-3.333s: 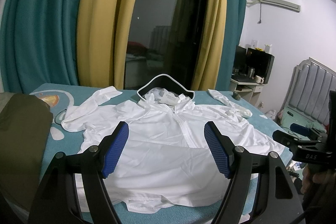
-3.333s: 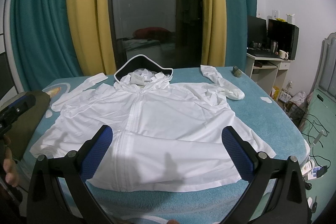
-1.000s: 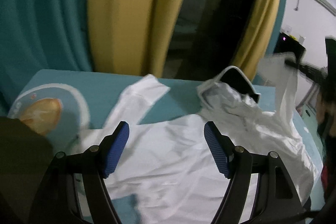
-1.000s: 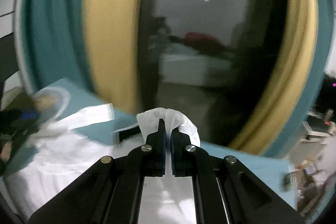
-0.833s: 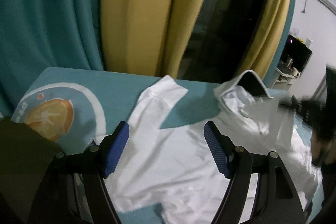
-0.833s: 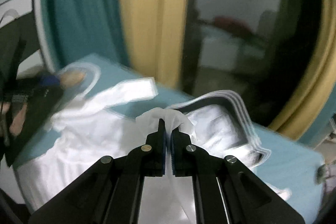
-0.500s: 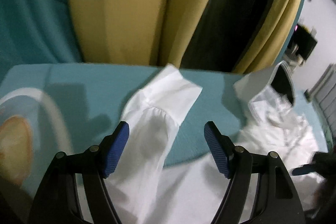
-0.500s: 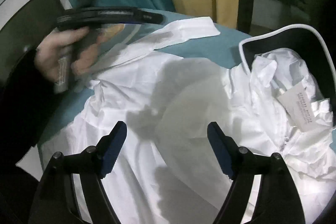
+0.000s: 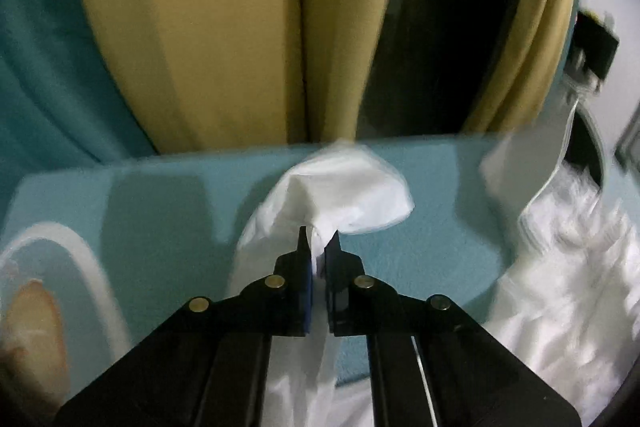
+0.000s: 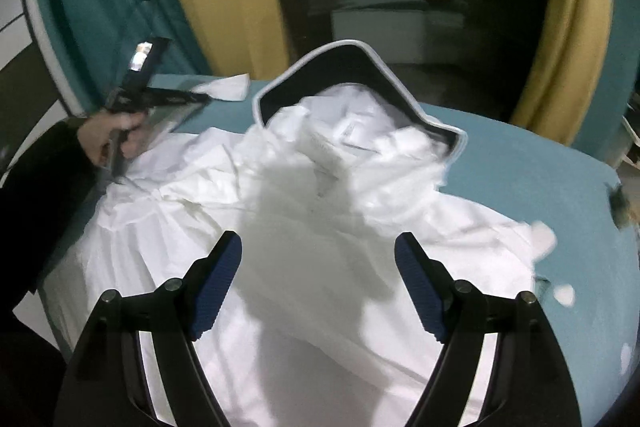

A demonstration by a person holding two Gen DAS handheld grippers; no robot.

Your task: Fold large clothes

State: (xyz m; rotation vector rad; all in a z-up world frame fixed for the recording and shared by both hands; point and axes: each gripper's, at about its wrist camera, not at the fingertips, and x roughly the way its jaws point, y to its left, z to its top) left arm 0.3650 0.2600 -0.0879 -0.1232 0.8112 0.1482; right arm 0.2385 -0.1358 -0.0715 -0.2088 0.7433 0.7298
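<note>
Your left gripper (image 9: 319,243) is clamped on the jacket (image 10: 320,227) cuff (image 9: 348,195); your right gripper's (image 10: 318,283) fingers are spread above the jacket.

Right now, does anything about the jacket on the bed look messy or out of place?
Nothing is damaged or spilled, but the white jacket lies rumpled rather than flat, bunched below its dark-lined hood. The left gripper is shut on the sleeve cuff, lifting it off the teal cover.

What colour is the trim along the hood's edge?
White piping along the hood, against its dark lining; the right wrist view shows it best.
</note>
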